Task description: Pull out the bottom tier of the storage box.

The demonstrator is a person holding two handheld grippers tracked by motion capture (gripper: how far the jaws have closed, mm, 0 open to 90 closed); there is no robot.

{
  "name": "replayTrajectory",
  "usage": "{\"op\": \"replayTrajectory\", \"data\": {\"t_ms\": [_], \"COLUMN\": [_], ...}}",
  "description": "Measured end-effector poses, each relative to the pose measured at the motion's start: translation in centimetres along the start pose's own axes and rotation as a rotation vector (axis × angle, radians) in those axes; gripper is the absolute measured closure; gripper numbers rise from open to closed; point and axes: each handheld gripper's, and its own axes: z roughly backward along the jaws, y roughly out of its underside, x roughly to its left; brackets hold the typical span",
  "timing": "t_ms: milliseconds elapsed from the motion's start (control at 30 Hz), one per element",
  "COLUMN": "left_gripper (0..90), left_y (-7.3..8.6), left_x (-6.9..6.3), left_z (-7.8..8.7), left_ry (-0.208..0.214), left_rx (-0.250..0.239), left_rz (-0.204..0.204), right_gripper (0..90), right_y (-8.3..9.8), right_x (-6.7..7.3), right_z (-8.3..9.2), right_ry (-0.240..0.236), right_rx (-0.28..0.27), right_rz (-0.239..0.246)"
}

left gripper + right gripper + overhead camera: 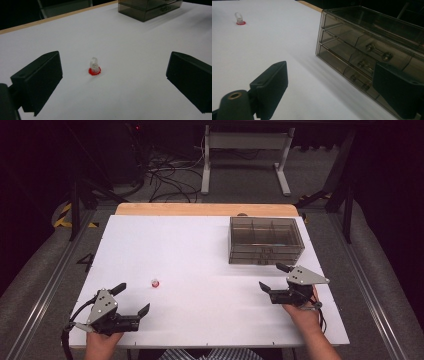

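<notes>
Both tongs spread empty — left tongs (pixel 131 299) facing ring (pixel 155 282), right tongs (pixel 273 277) beside drawer box (pixel 266 240).

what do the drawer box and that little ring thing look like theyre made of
Drawer box: likely smoke-tinted clear plastic, glossy; its drawers and handles show through the walls in the right gripper view. Small ring: looks like translucent whitish plastic with a slight sheen, standing on a frilly red base, possibly plastic or beads; too small to tell.

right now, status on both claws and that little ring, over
Left claw open, facing ring. Right claw open, empty, by drawer box. Ring upright, untouched. Nothing in the way.
</notes>
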Motion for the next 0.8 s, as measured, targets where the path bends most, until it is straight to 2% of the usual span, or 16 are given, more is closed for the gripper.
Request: {"op": "replayTrajectory", "data": {"t_ms": [467, 700, 800], "left_gripper": [1.3, 1.3, 1.3], "left_y": [0.0, 0.0, 0.0], "left_x": [0.0, 0.0, 0.0], "left_z": [0.0, -0.1, -0.1], "left_ry": [0.0, -0.001, -0.001], "left_rx": [0.006, 0.009, 0.008], "left_rz": [-0.001, 0.0, 0.0], "right_gripper": [14.7, 15.4, 15.4], "right_y": [-0.8, -1.2, -1.3], "right_x": [-0.3, 0.0, 0.0], "right_z": [-1.2, -1.7, -1.8], "right_ry": [0.004, 0.017, 0.015], "right_rx": [0.006, 0.04, 0.043], "right_rz": [0.031, 0.084, 0.088]}}
